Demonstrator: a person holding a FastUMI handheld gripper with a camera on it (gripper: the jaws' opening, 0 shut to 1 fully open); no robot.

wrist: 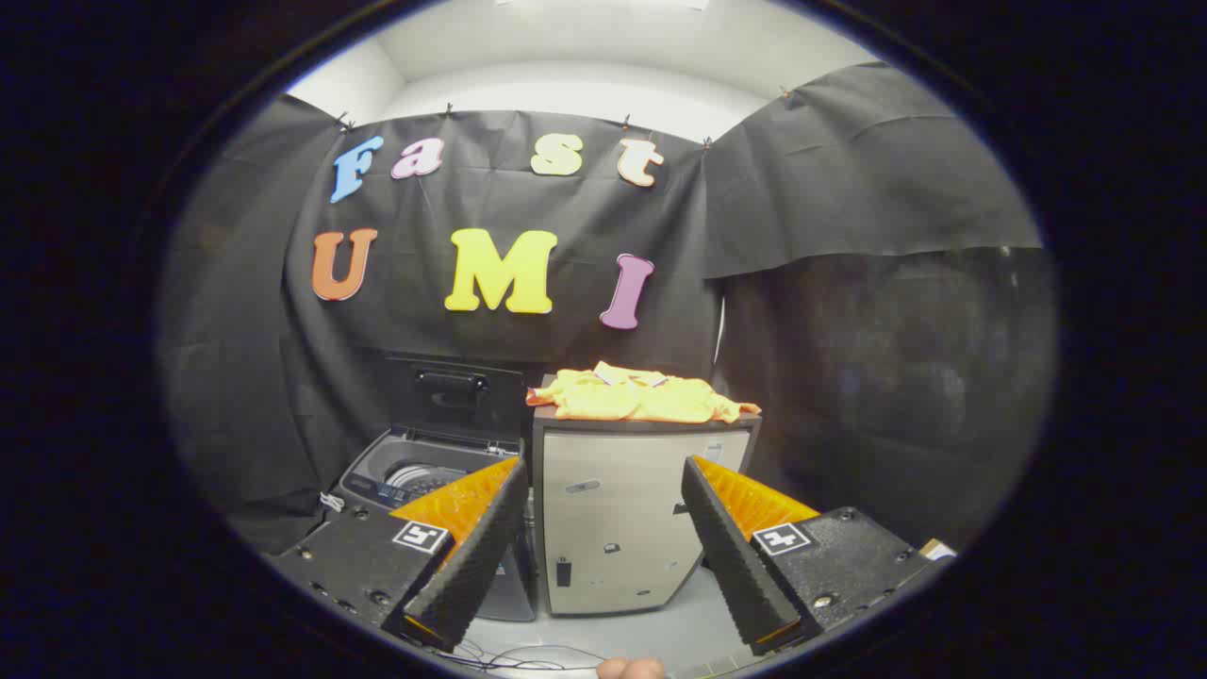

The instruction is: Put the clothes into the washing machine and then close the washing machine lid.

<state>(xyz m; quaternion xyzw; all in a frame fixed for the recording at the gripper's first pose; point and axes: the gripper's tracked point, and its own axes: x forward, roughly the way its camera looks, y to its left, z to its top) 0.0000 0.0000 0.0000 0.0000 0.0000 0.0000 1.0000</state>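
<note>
Two-finger gripper (pixel 603 476) spread wide at the bottom of the frame, fingers far apart, nothing held between them. Square black-and-white marker tags on the finger mounts at lower left and lower right.

Seen through the gap between the fingers, at centre frame: boxy grey metal cabinet (pixel 613 514) with a dark top, small stickers dotted on its front face. Lying on that top, just above the centre of the frame: crumpled bright yellow cloth garment (pixel 636 396) with an orange edge, spread flat and hanging slightly over the cabinet's right corner. Well beyond the fingertips, untouched.

Left of the cabinet and touching or just beside it, in the lower left part of the frame: dark grey top-loading washing machine (pixel 415 471), partly hidden behind the left finger. Black lid with handle (pixel 453 391) raised upright against the wall, drum opening exposed below it, pale ring of the tub visible inside. Contents of the drum too dark to tell.

Black draped cloth wall (pixel 236 330) filling the background across the middle of the frame; white ceiling (pixel 566 57) at the top. Pale floor (pixel 660 632) at bottom centre, thin cables (pixel 509 655) trailing over it, and a fingertip (pixel 630 669) at the very bottom edge.
</note>
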